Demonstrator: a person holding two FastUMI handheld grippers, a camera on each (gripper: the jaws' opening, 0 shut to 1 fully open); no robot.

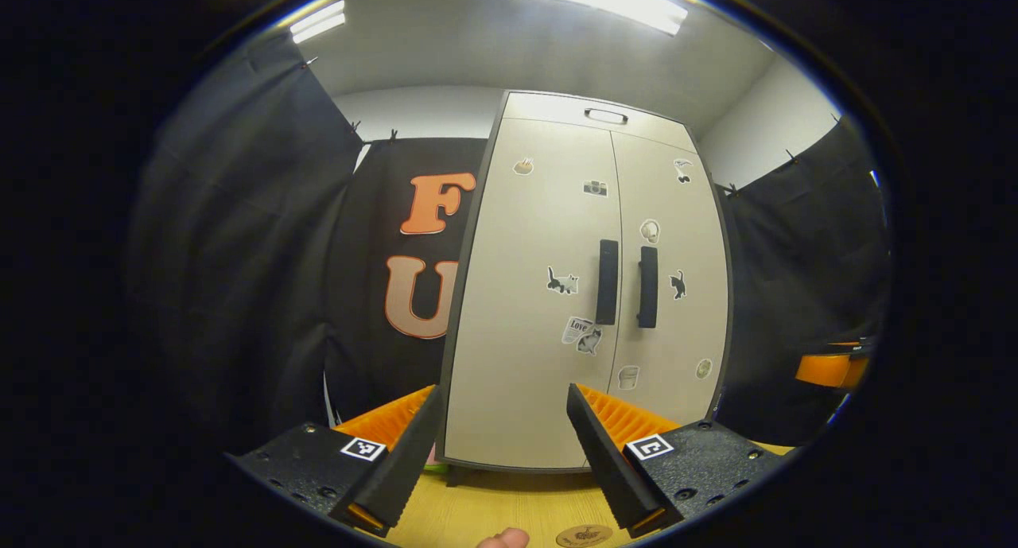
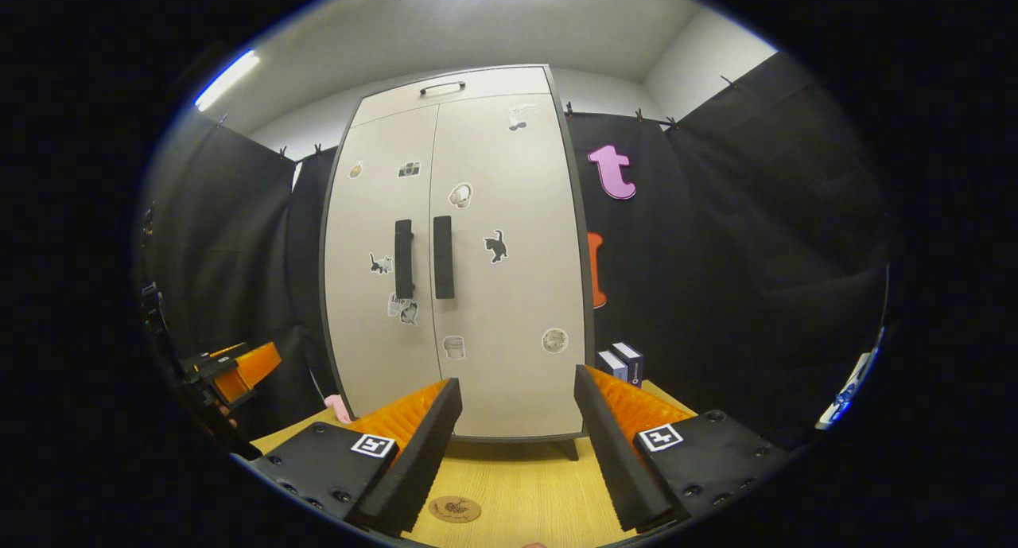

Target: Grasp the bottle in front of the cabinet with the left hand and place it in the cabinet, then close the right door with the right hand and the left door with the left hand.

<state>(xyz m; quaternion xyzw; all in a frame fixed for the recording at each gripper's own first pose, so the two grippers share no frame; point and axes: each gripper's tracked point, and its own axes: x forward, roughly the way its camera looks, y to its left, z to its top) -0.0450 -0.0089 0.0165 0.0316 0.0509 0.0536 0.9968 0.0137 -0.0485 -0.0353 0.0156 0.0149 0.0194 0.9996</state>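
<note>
The beige two-door cabinet (image 1: 549, 309) (image 2: 501, 309) stands on the wooden table (image 1: 493, 508) straight ahead, both doors shut flush. Two black vertical handles (image 1: 608, 281) (image 2: 443, 257) sit side by side at the centre seam, and small stickers dot the doors. My left gripper (image 1: 503, 390) is open in front of the left door's lower part, nothing between its fingers. My right gripper (image 2: 517, 377) is open too, facing the right door's lower edge, apart from it. In the right gripper view the left gripper (image 2: 231, 373) shows at the far left; the left gripper view has the right gripper (image 1: 831, 367) at the far right.
Two small dark boxes (image 2: 622, 363) stand to the right of the cabinet. A pink object (image 2: 340, 409) lies by the cabinet's left foot. A round brown disc (image 2: 455, 508) (image 1: 584, 536) lies on the table in front. A fingertip (image 1: 503, 538) pokes in at the bottom edge.
</note>
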